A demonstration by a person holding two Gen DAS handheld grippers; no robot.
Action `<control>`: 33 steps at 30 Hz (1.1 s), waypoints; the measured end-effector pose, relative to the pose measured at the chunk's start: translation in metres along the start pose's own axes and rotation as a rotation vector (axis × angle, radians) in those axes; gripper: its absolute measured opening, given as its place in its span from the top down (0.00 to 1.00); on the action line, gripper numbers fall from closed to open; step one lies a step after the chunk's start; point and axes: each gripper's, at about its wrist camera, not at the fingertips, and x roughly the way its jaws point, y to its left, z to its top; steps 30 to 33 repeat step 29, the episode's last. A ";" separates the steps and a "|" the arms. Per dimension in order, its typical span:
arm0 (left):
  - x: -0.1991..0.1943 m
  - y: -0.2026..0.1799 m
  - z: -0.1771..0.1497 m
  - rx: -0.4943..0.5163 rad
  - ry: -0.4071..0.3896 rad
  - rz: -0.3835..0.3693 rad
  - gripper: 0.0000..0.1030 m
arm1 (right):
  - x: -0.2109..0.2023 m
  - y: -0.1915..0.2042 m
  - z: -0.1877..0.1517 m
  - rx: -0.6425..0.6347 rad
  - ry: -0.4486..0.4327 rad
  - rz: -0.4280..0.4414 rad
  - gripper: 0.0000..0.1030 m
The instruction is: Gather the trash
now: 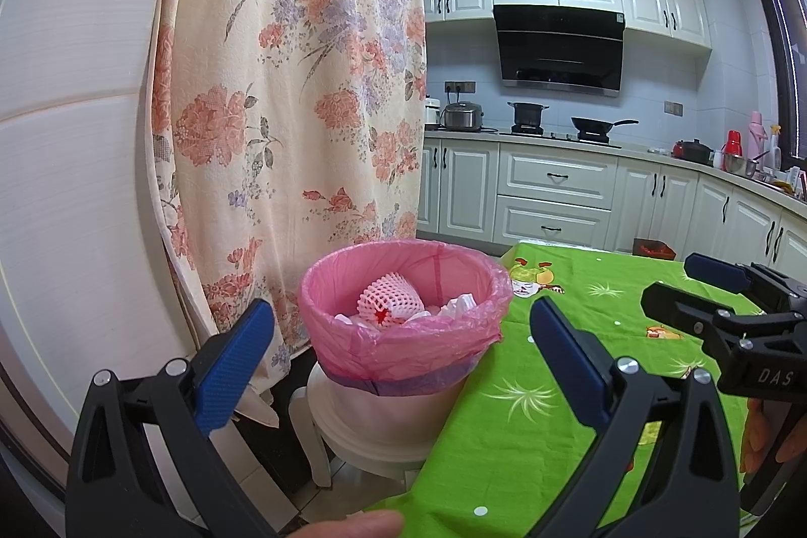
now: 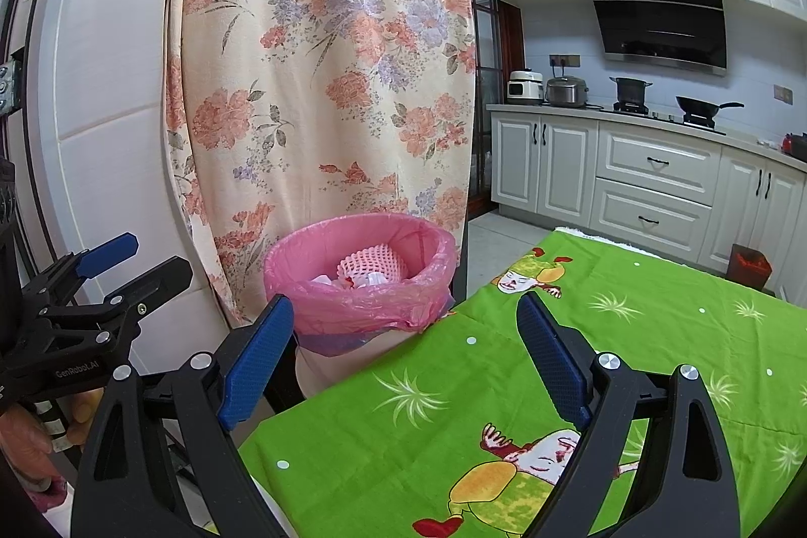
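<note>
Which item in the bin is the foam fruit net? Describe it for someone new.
Find the floral curtain; below it, beside the green tablecloth, stands a white bin with a pink plastic liner. Inside, the white foam mesh sleeve shows a diamond lattice, unlike the crumpled white scraps around it.

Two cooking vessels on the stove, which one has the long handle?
The black wok, on the right burner: one long handle pointing right. The black pot on the left burner is taller, with short side handles only.
</note>
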 end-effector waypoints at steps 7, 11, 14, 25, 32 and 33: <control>0.001 -0.001 -0.001 -0.003 0.001 -0.003 0.05 | 0.000 0.001 0.000 -0.002 0.000 -0.001 0.17; 0.002 0.000 -0.001 -0.014 0.002 -0.002 0.05 | 0.000 0.001 -0.001 0.001 -0.001 0.004 0.17; 0.002 0.001 -0.003 -0.014 0.001 0.006 0.05 | 0.002 0.002 -0.002 -0.006 0.003 0.006 0.17; 0.004 0.003 -0.005 -0.030 0.014 0.003 0.05 | 0.002 0.003 -0.005 -0.013 0.008 0.008 0.17; 0.006 0.001 -0.005 -0.019 0.020 0.015 0.04 | 0.001 0.003 -0.006 -0.012 0.008 0.009 0.17; 0.006 0.001 -0.005 -0.019 0.020 0.015 0.04 | 0.001 0.003 -0.006 -0.012 0.008 0.009 0.17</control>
